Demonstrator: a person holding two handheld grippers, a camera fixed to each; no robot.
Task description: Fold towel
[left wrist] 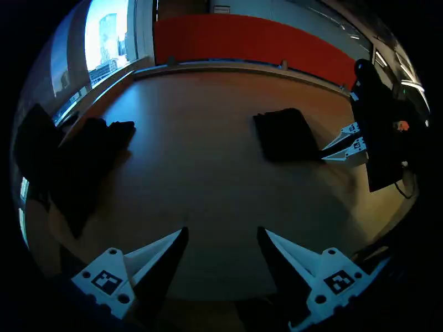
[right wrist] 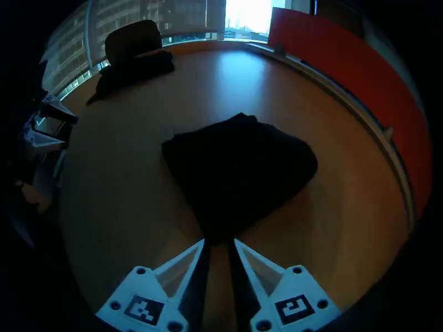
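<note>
Left gripper view:
- left gripper (left wrist: pixel 221 239): jaws wide apart, nothing between them, bare table (left wrist: pixel 210 182) in the gap.
- Towel (left wrist: pixel 288 135): one, dark, folded flat on the table, well ahead of the tips and off to their right, no contact.
- right gripper (left wrist: pixel 326 152): comes in from the far right, with its white fingers (left wrist: pixel 344 143) close together and their tips at the towel's right edge.
- One dark heap (left wrist: pixel 94 149), ahead-left of the tips and well apart from the towel.
- One red panel (left wrist: pixel 249 41) along the far wall, beyond the table.

Right gripper view:
- Right gripper (right wrist: pixel 219 244): jaws nearly together, only a narrow slot left.
- Towel (right wrist: pixel 238 166): directly ahead, with its near corner tapering right down to the fingertips. I cannot tell whether the fingers actually pinch it or just sit at the edge.
- Left gripper (right wrist: pixel 52 130): far left of the tips, well apart from the towel.
- Dark heap (right wrist: pixel 133 69): far ahead-left, in front of one chair back (right wrist: pixel 133 36).
- Count: one towel, one heap, two grippers.
</note>
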